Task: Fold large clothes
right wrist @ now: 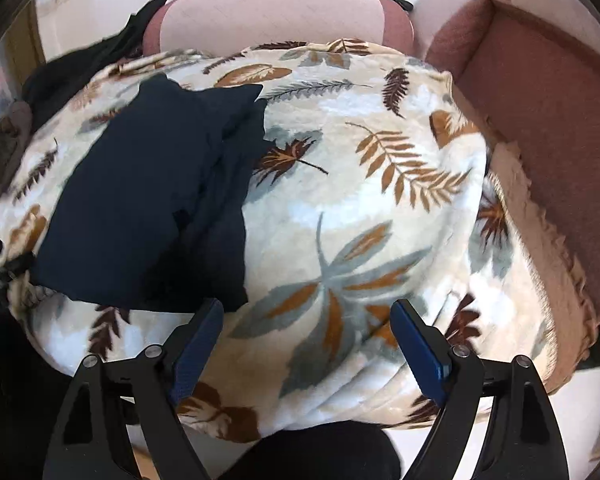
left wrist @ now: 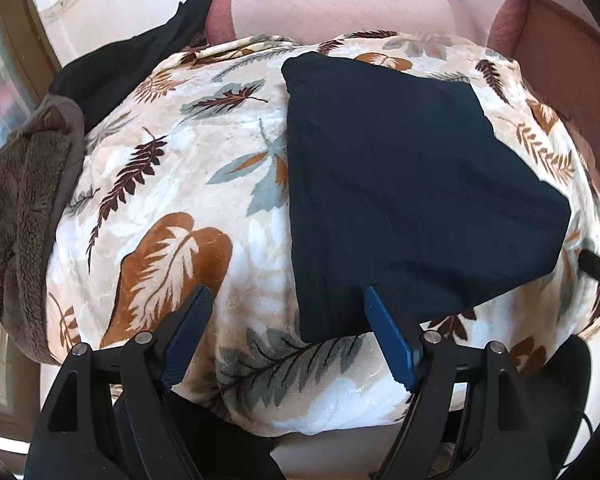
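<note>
Left gripper (left wrist: 288, 334) and right gripper (right wrist: 306, 336), both spread wide, empty. Folded dark garment (left wrist: 400, 184) on leaf-print blanket (left wrist: 172, 184): soft, light, limp; best taken by its near corners.

Bare blanket (right wrist: 380, 208) beside folded garment (right wrist: 148, 196)

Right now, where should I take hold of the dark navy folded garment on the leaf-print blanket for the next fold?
Grip the dark navy folded garment at its near edge, coming low from the front. That edge lies flat on the leaf-print fleece blanket, closest to the left gripper, whose jaws stand open.
</note>
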### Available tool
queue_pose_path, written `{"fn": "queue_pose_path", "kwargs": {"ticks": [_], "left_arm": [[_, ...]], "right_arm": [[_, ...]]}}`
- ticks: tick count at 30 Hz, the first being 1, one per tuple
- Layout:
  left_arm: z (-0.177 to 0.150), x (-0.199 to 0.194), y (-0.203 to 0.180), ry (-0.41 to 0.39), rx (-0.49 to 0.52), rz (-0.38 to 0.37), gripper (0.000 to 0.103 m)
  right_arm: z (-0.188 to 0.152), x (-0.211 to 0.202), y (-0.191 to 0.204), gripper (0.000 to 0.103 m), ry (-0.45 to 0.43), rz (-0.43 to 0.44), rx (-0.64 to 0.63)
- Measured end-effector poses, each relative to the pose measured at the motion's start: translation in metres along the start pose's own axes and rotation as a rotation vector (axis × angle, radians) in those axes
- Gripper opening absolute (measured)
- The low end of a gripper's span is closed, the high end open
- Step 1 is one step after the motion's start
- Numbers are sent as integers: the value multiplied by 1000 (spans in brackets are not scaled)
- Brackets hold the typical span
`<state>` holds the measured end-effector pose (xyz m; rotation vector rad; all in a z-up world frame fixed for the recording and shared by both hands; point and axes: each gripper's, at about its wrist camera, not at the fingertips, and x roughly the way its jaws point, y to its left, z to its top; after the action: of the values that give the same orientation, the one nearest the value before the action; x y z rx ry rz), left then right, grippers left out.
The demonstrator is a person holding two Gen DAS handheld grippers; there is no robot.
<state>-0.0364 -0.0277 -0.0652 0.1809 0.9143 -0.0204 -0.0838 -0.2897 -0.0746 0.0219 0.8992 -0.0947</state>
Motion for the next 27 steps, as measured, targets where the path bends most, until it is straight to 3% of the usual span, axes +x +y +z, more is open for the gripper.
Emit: {"fn": "queue_pose_path", "kwargs": {"ticks": [10, 27], "left_arm": [[0, 3, -9, -3, 30, -42, 79], [-1, 1, -5, -5, 26, -61, 79]], "right_arm": [[5, -11, 17, 90, -92, -41, -57], [7, -4, 22, 91, -64, -8, -17]]}}
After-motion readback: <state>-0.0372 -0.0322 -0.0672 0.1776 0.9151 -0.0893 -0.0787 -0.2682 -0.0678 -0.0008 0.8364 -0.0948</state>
